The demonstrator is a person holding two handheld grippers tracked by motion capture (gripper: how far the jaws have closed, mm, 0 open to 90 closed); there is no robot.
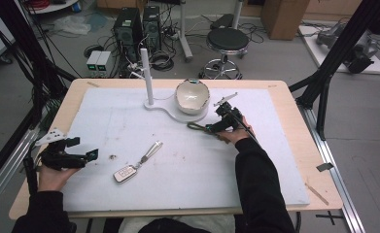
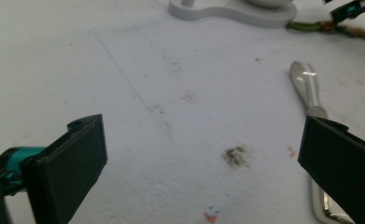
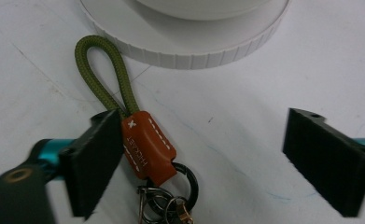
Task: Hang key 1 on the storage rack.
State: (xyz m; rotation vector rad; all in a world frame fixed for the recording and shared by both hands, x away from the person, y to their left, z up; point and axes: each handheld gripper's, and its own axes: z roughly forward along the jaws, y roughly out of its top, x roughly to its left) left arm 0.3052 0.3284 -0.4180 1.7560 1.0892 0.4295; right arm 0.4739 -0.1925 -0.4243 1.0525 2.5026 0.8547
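A keychain (image 3: pixel 147 149) with an olive rope loop, a brown leather tag and metal rings lies on the white mat just in front of the round white base (image 3: pixel 185 42). My right gripper (image 3: pixel 208 163) is open around it: the left jaw sits against the leather tag, the right jaw stands well off. From above, the right gripper (image 1: pixel 212 127) points left at the keychain (image 1: pixel 196 126). My left gripper (image 1: pixel 93 154) rests open at the mat's left with nothing between its jaws (image 2: pixel 203 163). A car key fob (image 1: pixel 125 173) with a silver strap (image 2: pixel 306 86) lies to its right.
A white bowl (image 1: pixel 192 95) sits on the white stand, whose thin post (image 1: pixel 147 77) rises at the far middle. The white mat (image 1: pixel 187 194) covers most of the wooden table (image 1: pixel 294 121). A dark smudge (image 2: pixel 236 156) marks the mat. A stool (image 1: pixel 228 41) and computers stand beyond.
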